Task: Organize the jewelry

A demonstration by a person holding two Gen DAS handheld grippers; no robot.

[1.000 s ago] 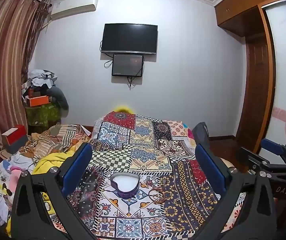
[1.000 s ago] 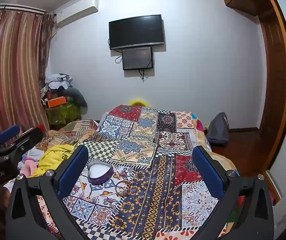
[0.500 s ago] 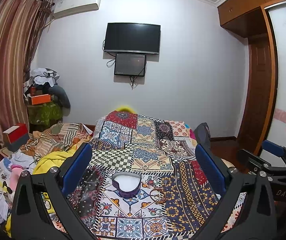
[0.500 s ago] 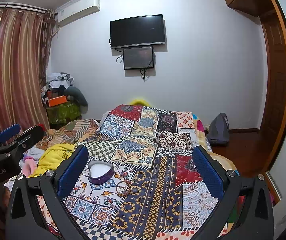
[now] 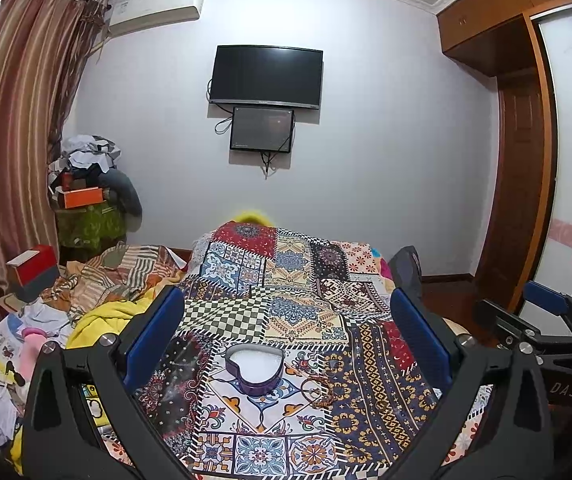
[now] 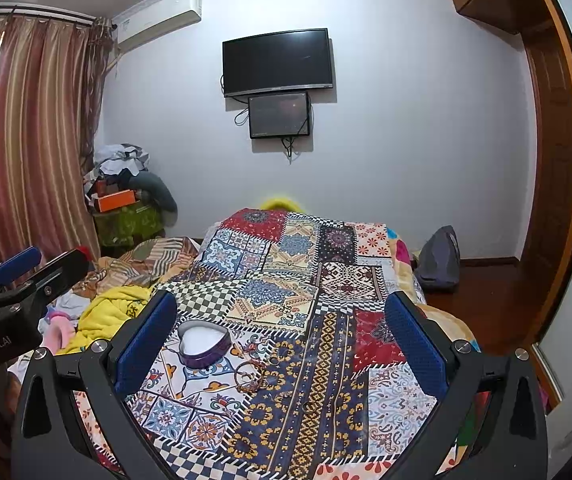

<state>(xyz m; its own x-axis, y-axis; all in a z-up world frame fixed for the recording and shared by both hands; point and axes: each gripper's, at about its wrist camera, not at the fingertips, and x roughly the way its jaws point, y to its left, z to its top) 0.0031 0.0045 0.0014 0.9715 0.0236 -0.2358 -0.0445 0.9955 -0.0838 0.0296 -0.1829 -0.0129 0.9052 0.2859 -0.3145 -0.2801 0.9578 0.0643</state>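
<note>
Bedroom, patchwork bed: heart-shaped box sits open and empty, bracelets lie loose just beside it, left tool and right tool both spread wide, empty; nothing stowed yet.

Bedroom interior. A wall-mounted television hangs on the pale rear wall; a smaller dark screen sits directly below it. An air conditioner is mounted up and left of the television, beside striped curtains. A wooden wardrobe stands to its right. A patchwork-covered bed lies below.
</note>
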